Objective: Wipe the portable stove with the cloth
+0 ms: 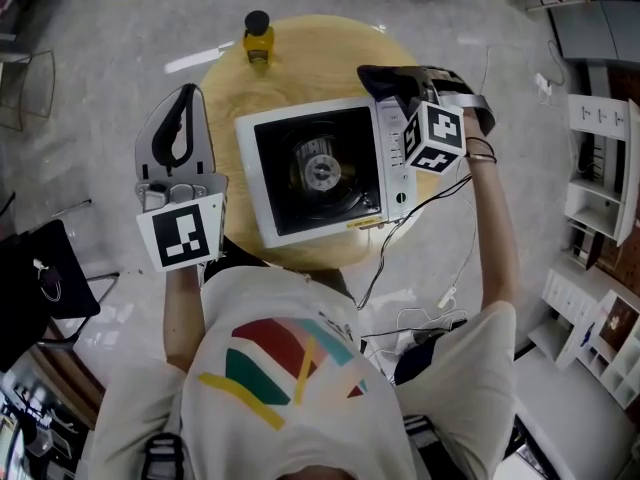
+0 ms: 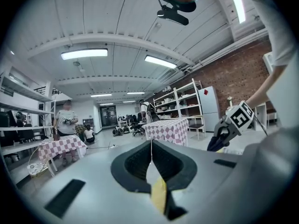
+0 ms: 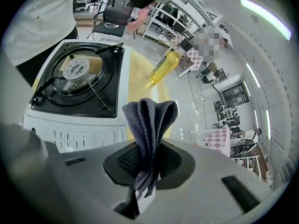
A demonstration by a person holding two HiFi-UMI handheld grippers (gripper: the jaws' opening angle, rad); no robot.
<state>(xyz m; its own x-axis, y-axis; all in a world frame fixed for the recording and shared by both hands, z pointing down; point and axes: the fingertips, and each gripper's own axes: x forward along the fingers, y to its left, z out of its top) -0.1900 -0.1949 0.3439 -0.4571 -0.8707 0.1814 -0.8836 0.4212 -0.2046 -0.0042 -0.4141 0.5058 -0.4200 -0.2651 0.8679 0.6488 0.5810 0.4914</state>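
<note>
Right gripper [image 1: 392, 86], upper right, clenches a folded dark grey cloth [image 3: 149, 120] beside the white square portable stove [image 1: 262, 206]; left gripper [image 2: 151, 164] is closed, empty.

A yellow bottle [image 1: 258, 36] stands on the round wooden table [image 1: 320, 58]; possibly white shelving [image 1: 600, 168] farther right.

Round wood table [image 1: 300, 58] w/ portable stove [image 1: 320, 168] (centre) & yellow bottle [image 1: 258, 38] at far edge.

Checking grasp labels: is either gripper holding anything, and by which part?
The right gripper is shut on the cloth, pinching it where it is bunched, with its folds sticking out past the jaws. The left gripper is shut and empty.
</note>
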